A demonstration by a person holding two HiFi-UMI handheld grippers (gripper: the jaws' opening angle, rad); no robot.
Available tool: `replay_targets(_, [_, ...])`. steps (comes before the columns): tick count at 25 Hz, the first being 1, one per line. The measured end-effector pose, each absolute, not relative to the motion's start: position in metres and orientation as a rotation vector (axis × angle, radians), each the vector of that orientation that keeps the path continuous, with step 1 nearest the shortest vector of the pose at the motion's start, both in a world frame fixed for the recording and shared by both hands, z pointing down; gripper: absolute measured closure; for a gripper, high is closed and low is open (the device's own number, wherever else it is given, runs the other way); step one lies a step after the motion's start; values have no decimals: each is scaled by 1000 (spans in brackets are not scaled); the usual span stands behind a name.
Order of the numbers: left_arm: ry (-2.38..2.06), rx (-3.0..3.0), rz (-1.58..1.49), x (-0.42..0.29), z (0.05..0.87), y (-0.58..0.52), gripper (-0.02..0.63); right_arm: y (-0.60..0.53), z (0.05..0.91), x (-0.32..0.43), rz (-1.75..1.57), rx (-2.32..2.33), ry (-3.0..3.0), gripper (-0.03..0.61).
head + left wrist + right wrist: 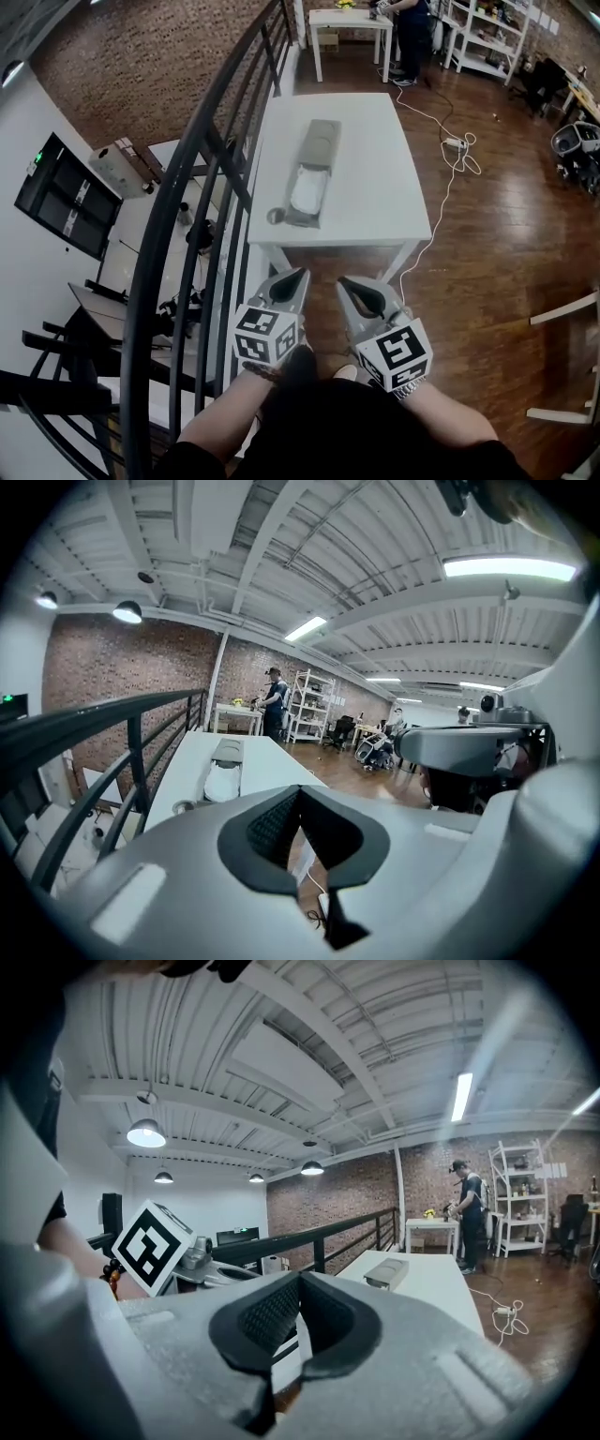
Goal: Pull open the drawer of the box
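Looking down, head view: box [322,142] lies on the tabletop [384,178] nearer its left edge, drawer [307,192] standing out toward the near edge. Left gripper view: left gripper [300,795] clenched, empty. Right gripper view: right gripper [300,1284] clenched, empty.

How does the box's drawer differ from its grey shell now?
The drawer shows a white inside; the grey shell has a closed top. The drawer sticks out of the grey shell toward the white table's near edge. A small round thing lies at the drawer's near corner, none by the grey shell. Both lie in line on that table.
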State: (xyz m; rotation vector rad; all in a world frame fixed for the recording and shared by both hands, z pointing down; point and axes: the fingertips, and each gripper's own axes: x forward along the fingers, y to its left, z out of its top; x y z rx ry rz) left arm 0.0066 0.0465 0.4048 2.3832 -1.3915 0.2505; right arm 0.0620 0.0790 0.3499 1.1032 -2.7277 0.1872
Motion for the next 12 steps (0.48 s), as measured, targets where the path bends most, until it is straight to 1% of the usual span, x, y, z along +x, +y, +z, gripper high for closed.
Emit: replay_targets(12, [-1400,2485,306,9,387,46,600,72,345,55,171,1110,-2744,586])
